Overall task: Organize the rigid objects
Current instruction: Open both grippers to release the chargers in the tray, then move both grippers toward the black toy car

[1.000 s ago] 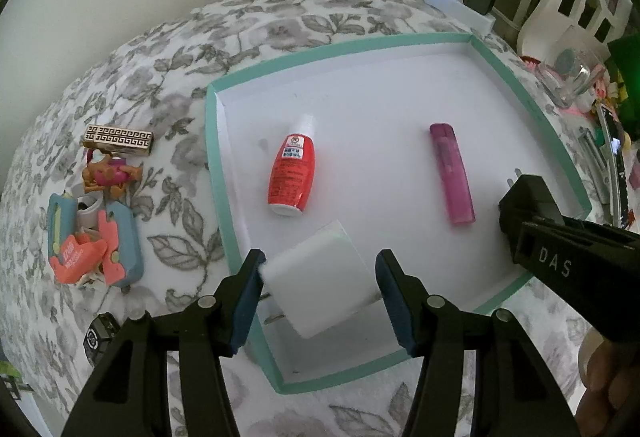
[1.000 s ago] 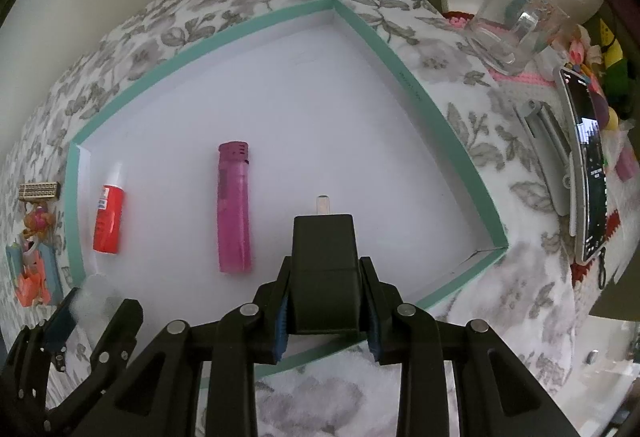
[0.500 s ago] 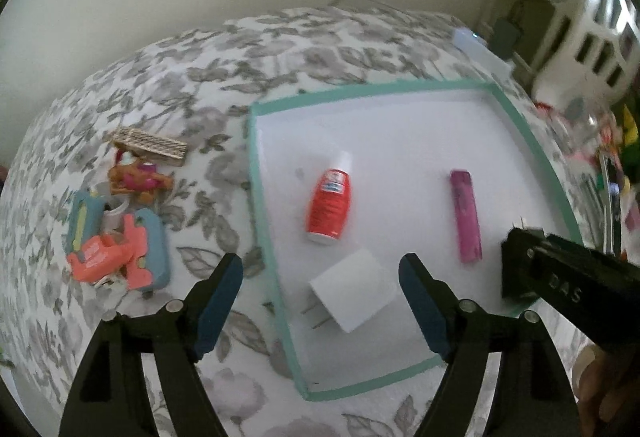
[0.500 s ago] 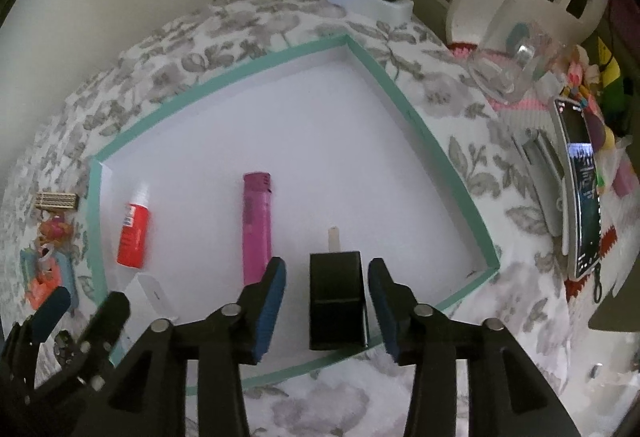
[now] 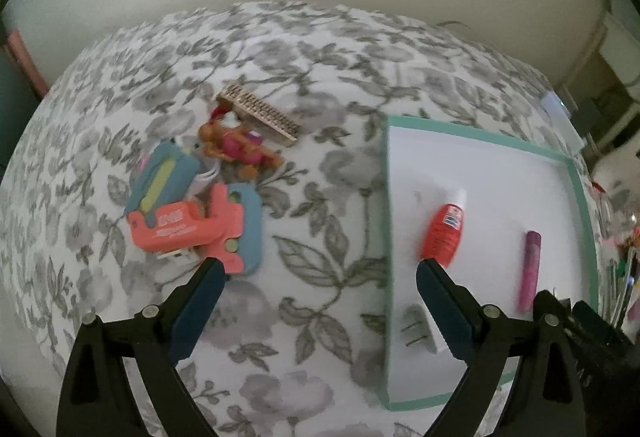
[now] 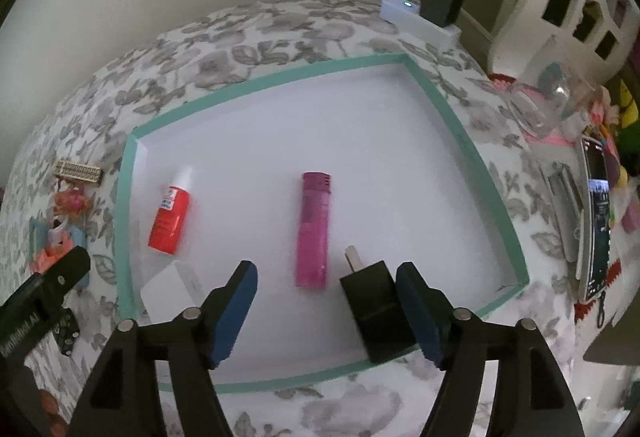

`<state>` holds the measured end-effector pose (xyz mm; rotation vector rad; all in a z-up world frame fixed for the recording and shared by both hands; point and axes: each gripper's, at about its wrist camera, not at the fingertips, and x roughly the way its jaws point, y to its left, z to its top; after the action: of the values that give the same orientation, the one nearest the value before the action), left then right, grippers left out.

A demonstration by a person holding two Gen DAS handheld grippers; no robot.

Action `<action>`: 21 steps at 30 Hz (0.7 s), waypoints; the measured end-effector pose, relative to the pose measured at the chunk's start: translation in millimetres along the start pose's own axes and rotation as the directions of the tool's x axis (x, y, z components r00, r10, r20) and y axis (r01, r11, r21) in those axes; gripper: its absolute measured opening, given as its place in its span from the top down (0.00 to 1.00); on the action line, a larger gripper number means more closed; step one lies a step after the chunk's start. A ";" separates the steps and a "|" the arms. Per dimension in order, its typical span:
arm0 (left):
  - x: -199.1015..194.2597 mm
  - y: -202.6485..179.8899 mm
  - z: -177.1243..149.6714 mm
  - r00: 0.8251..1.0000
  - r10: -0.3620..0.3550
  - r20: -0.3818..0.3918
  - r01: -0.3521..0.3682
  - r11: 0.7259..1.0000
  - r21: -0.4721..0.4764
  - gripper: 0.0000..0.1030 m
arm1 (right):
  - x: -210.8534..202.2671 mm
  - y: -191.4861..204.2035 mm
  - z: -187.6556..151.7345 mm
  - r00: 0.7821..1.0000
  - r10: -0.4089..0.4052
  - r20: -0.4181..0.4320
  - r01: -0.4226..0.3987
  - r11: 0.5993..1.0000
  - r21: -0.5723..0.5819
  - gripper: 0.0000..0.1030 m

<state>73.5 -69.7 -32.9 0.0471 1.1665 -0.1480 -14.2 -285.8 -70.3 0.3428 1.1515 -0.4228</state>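
My left gripper has its jaws spread wide with nothing between them but the floral bedspread. The white charger lies in the tray just behind my right-hand jaw, prongs showing; the toy pile sits just beyond the left-hand jaw. My right gripper is also wide open and empty, the black charger lying on the tray floor against the inside of its right-hand jaw, with the pink lighter ahead between the jaws.

Only the right view shows the black charger whole, plus the power strip and phone; the left view shows the toys clearly.

A second ago both jaws clamped their chargers; both have since let go, and the left has swung away toward the toys.
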 end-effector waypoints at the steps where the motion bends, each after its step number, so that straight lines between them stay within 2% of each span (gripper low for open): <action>1: 0.7 4.0 0.7 1.000 0.002 -0.004 -0.003 1.000 -0.012 0.06 | -0.3 1.7 -0.3 1.000 -0.001 0.003 0.001 1.000 -0.005 0.20; 5: 0.3 14.9 2.8 1.000 0.026 -0.013 -0.026 0.999 -0.036 0.04 | -1.4 9.3 -0.9 1.000 0.007 0.014 -0.007 1.000 -0.026 0.15; 8: -1.5 25.4 4.3 0.999 0.043 -0.020 -0.044 0.998 -0.049 0.04 | -4.0 17.3 -1.6 1.000 0.007 0.030 -0.006 0.999 -0.054 0.05; 21: -16.8 78.1 13.5 0.996 0.088 -0.031 -0.091 0.988 -0.124 0.04 | -25.0 51.6 -3.6 0.993 0.051 0.104 -0.036 0.990 -0.138 0.05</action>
<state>90.3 7.6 -15.3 -0.0095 1.1949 0.0056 -0.4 -235.6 -46.2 0.2230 1.0603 -0.3187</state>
